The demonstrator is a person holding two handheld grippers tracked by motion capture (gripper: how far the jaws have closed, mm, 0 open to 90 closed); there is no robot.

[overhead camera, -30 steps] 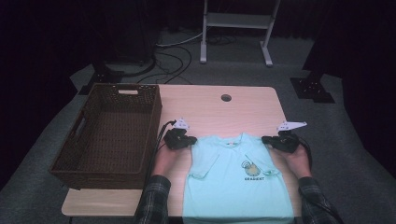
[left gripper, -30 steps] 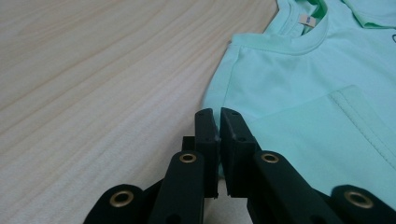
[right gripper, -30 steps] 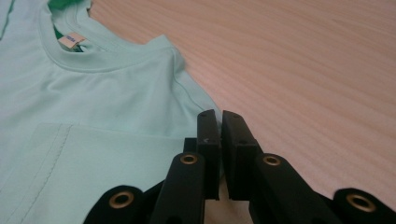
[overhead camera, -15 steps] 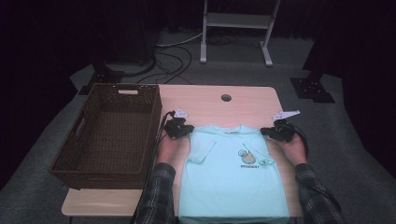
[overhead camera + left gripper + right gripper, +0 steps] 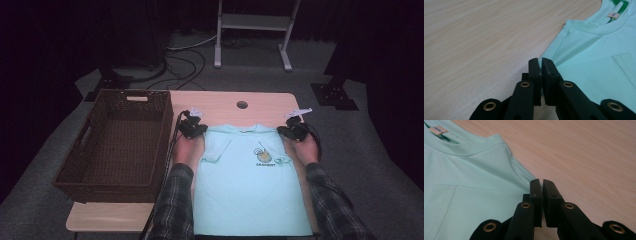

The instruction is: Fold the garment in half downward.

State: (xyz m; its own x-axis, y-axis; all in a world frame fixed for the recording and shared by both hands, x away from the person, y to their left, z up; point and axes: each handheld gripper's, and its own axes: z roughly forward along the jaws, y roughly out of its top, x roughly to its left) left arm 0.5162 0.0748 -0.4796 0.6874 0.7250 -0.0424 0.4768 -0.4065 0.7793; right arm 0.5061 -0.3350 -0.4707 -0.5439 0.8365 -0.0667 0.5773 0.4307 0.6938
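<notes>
Dark carpet and cable loops fill the upper part of the high view, and the pale wooden table [image 5: 270, 102] sits in the middle of the frame with a round grommet hole [image 5: 242, 105] near its far edge. I have the mint-green T-shirt [image 5: 250, 190] lying flat on it, at lower centre of the frame, collar toward the far edge, hem at the near edge, a small printed logo [image 5: 265, 155] on the chest. My left gripper [image 5: 540, 61] is clenched on the shirt's shoulder edge at centre left of the high view, with the fabric edge running in between the pads as its own camera shows; my right gripper [image 5: 540, 182] is clenched the same way on the other shoulder seam at centre right. I judge the shirt light, limp and slightly stretchy: thin jersey knit with a ribbed collar [image 5: 599, 26] and stitched seams, so it should drape and sag wherever it is unsupported. Shoulder seams look like the best hold, since the doubled fabric is less likely to slip from smooth pads. At left stands a dark woven wicker basket [image 5: 162, 140], stiff, rectangular, with cut-out handles, just beside the shirt's sleeve.
</notes>
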